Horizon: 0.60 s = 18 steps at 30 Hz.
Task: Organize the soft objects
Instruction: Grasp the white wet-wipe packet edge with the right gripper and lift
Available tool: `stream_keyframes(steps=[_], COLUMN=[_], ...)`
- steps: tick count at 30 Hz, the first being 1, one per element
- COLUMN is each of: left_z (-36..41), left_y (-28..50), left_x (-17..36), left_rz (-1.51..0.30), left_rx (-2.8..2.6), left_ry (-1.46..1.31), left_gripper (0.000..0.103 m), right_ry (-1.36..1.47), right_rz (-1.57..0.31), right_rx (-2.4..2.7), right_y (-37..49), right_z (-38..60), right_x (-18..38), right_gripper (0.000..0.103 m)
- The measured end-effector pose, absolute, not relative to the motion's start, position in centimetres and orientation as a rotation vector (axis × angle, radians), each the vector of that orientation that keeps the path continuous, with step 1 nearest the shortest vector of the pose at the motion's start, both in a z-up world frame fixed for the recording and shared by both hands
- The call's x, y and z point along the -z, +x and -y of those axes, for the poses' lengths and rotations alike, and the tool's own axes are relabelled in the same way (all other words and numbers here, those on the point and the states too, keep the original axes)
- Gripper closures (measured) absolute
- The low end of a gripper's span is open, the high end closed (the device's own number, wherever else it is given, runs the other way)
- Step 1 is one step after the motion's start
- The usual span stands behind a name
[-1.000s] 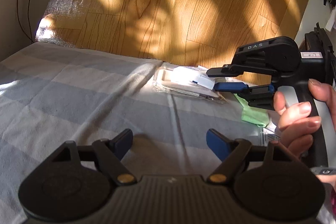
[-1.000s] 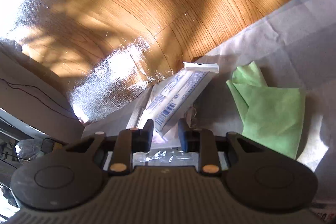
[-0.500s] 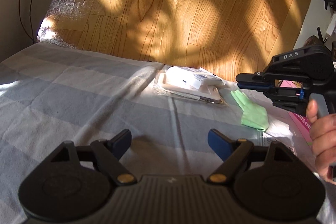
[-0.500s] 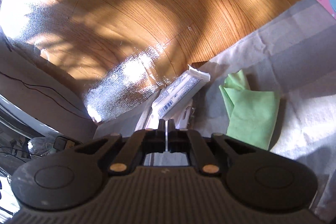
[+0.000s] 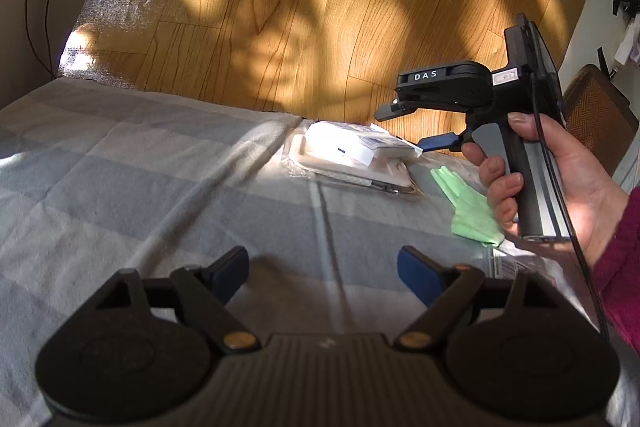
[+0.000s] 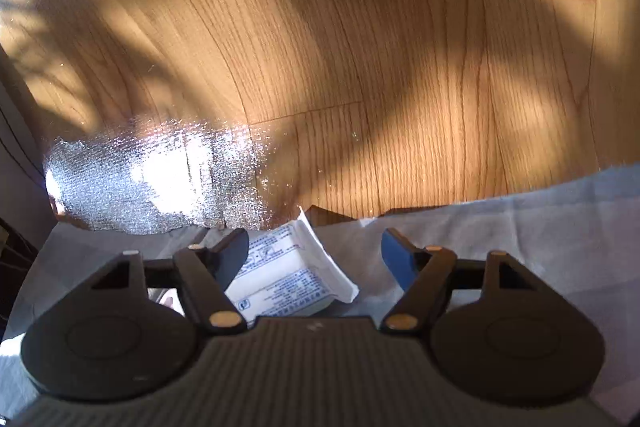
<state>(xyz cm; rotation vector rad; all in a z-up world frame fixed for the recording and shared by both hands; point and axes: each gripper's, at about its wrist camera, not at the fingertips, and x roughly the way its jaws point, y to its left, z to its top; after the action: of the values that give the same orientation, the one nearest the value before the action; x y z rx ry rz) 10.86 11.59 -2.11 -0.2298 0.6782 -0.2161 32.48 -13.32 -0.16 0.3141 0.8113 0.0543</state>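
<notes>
right gripper [image 6: 316, 255], jaws just opened wide and empty above the white packet [image 6: 280, 275] at the bed [image 5: 120, 167] edge, risks nudging it onto the floor [image 6: 360, 67]; left gripper [image 5: 324, 267] wide, empty.

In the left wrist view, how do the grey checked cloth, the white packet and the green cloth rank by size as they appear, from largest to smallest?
1. grey checked cloth, by far.
2. white packet.
3. green cloth, though the hand hides part of it, so 2 and 3 are uncertain.

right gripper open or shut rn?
Open. The right gripper has just been opening; its pads stand apart above the white packet, not pressing it.
</notes>
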Motion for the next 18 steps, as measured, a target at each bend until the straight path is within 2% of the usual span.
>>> stream_keyframes(steps=[2,7,8,10,12,18], left_z=[-11.5,-11.2,-11.3,-11.3,-11.3,-11.2], left_y=[10.9,10.8,10.8,10.8,10.8,10.8], left_x=[2.1,2.1,2.1,2.1,2.1,2.1], left_rz=[-0.679,-0.683,-0.683,-0.684,-0.684,-0.685], left_rx=[0.217,0.211,0.211,0.209,0.208,0.207], left_ry=[-0.228,-0.215,-0.216,-0.219,-0.218,-0.214], left_gripper=[0.018,0.017,0.017,0.017,0.017,0.017], right_ry=[0.379,0.397,0.410,0.384,0.359,0.361], right_rz=[-0.829,-0.823,-0.819,-0.813,-0.807,-0.788], right_rx=[-0.073,-0.104,-0.111,-0.106,-0.093,-0.128], right_y=[32.5,32.0,31.9,31.5,30.9,29.1], right_z=[14.3,15.0,15.0,14.8,14.0,12.9], right_x=[0.6,0.9,0.7,0.3,-0.4,-1.3], right_gripper=[0.052,0.066,0.076,0.084,0.100,0.100])
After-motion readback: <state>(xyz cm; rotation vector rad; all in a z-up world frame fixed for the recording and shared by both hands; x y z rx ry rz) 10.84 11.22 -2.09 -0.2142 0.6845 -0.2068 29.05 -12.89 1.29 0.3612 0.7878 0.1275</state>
